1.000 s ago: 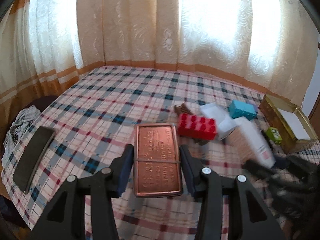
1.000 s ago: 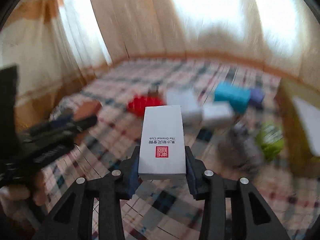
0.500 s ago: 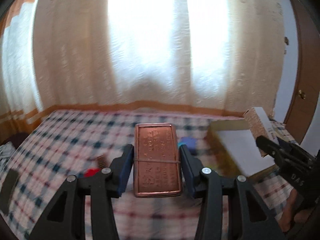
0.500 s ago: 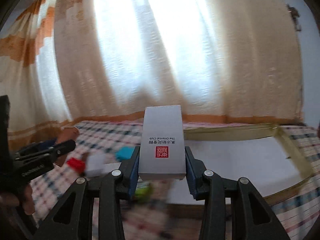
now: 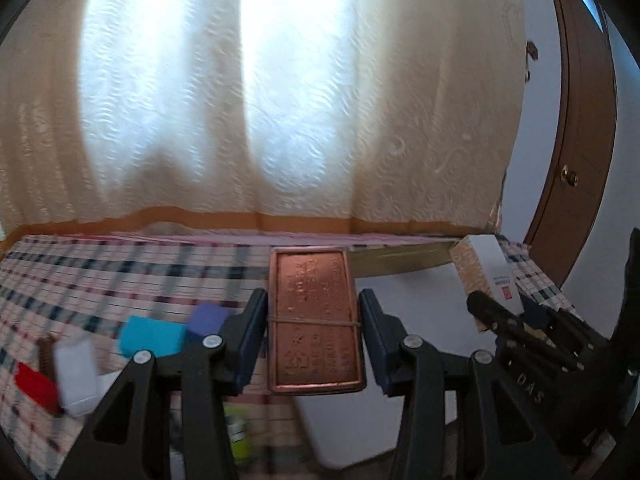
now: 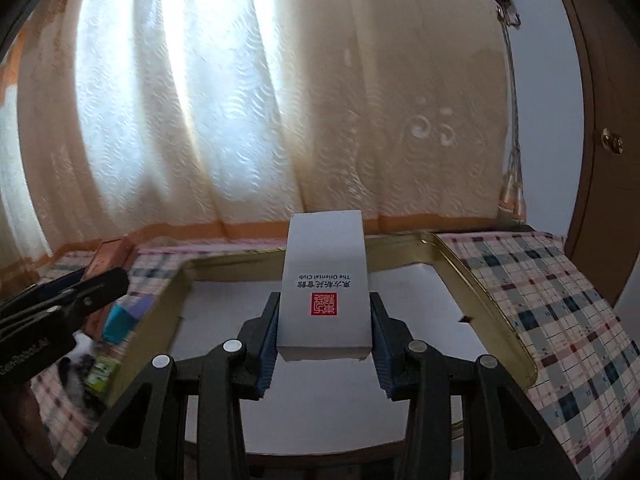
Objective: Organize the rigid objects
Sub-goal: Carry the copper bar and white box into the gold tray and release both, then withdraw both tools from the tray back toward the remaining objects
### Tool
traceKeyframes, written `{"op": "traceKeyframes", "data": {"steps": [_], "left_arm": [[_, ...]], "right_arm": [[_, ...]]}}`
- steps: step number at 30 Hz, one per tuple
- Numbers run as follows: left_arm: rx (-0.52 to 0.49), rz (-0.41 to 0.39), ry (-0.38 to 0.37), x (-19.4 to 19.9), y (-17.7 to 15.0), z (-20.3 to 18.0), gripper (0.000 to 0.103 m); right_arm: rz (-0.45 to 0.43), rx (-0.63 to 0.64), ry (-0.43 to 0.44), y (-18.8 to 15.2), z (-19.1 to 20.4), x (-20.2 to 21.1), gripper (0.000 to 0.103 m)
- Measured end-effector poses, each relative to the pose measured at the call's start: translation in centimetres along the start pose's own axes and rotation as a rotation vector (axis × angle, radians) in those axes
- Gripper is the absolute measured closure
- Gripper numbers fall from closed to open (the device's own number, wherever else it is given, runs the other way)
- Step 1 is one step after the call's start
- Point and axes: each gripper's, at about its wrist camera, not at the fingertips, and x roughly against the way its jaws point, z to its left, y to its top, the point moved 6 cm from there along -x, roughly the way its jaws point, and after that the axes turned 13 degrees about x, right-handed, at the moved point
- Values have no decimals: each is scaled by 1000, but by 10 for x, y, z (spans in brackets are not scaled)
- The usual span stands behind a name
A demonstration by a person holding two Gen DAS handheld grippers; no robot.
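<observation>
So, two grippers, one item each. Left gripper [image 5: 314, 330] pinches one copper-coloured embossed tin [image 5: 315, 320] with a thin band across its middle, blue pads against both long sides, the tin raised over the near-left edge of the tray. Right gripper [image 6: 324, 326] clamps one white carton [image 6: 325, 284] with a red square stamp and small black print (reads "The Oriental Club", upside down to the camera), held above the white floor of the tray. One shallow gold-rimmed tray [image 6: 486, 292], white inside, sits on the plaid bedspread [image 6: 580, 320]. Left of the tray on the bedspread, loose items are blurred: one cyan block [image 5: 154, 336], one purple block [image 5: 210, 318] touching it, one red block [image 5: 34, 386], one white box [image 5: 76, 376] just beside the red one, one lime-green packet [image 5: 236, 432] low near the tray's corner. One brownish ridged thing sits at the far left; cannot tell what it is. Behind: cream patterned curtains [image 6: 280, 100] with an orange band, backlit, and one brown door [image 6: 600, 140] with one round knob at the right.
</observation>
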Motion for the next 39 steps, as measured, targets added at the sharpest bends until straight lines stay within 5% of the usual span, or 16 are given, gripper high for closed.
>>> {"op": "traceKeyframes", "data": {"steps": [8,17,21,23,26,30,34,39], "left_arm": [[-6,125,3,-41,-28,-23,58],[-27,165,43,-54,-39,-20,55],[-43,132,88,-49,-34,-16,38],[-7,129,54,-46,-30,-12,35],[4,125,26,-40,-29,-13,26],[-26,41,48,-27,-24,-16,1],[-36,-44,53,-11,-14,-14,1],[8,-40,94,-11,-11,7,1]], "right_arm": [[90,-53,12,-15,-14,-17,59],[116,-46,43,-20,-5,-25,58],[122,-63,8,-21,-10,-24,34],[109,-102,9,-21,-17,-21,29],[89,-167,19,-21,-27,-18,27],[67,-198,-6,-20,-34,-15,27],[29,-201,-25,-16,-37,-10,27],[-27,-184,-59,-13,-37,-2,27]]}}
